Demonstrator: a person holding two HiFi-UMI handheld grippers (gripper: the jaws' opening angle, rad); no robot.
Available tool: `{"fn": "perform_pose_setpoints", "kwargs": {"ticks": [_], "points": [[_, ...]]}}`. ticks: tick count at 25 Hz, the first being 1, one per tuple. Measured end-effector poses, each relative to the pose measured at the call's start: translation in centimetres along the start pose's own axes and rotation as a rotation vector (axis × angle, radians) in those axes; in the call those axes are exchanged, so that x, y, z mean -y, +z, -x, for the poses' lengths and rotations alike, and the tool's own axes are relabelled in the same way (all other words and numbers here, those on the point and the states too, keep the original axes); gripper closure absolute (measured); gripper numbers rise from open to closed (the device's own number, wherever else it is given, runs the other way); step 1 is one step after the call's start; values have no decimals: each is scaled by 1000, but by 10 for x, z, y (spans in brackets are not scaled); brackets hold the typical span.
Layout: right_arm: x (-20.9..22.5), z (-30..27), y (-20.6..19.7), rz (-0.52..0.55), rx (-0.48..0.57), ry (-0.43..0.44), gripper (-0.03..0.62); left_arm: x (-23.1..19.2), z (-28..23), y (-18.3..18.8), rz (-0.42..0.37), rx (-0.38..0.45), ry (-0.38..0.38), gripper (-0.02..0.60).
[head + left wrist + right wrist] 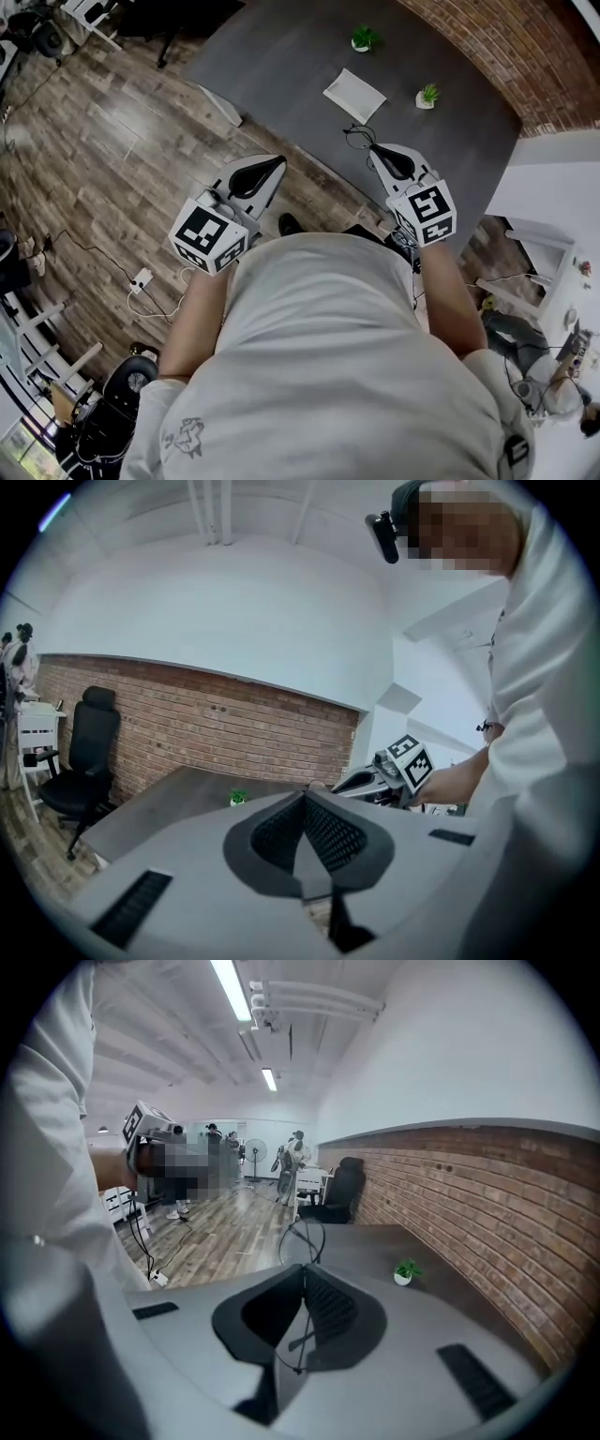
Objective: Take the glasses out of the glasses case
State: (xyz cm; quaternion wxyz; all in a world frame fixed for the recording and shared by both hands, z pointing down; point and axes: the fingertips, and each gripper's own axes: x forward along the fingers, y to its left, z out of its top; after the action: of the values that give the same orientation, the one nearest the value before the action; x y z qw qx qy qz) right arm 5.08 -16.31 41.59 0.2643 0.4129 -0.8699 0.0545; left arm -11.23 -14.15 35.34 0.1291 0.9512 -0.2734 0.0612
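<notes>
Thin black wire-rimmed glasses (359,137) hang from the tip of my right gripper (376,149), lifted above the near edge of the dark grey table (281,56). In the right gripper view, that gripper (303,1271) is shut on the glasses (302,1238): a lens ring stands up past the tips and a temple arm runs back between the pads. A flat white rectangular case (354,96) lies on the table beyond. My left gripper (273,165) is held in the air to the left; its jaws (305,800) are shut with nothing between them.
Two small potted plants (364,38) (427,96) stand on the table near the brick wall. A black office chair (84,752) is at the table's far end. Cables and a power strip (141,278) lie on the wood floor. People stand in the background of the right gripper view.
</notes>
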Motion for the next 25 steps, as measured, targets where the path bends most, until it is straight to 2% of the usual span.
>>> {"fn": "perform_pose_setpoints", "kwargs": {"ticks": [9,19,25], "points": [[13,61,-24,-36,59,12,577,57,-35,2,-8,-6,-5,571],[36,135,-70,-49,105,64,577,145,-77,-12,-15,-29,32,571],[33,177,-98,-56,124,106,577,199,-81,-28,-8,-48,69,571]]}}
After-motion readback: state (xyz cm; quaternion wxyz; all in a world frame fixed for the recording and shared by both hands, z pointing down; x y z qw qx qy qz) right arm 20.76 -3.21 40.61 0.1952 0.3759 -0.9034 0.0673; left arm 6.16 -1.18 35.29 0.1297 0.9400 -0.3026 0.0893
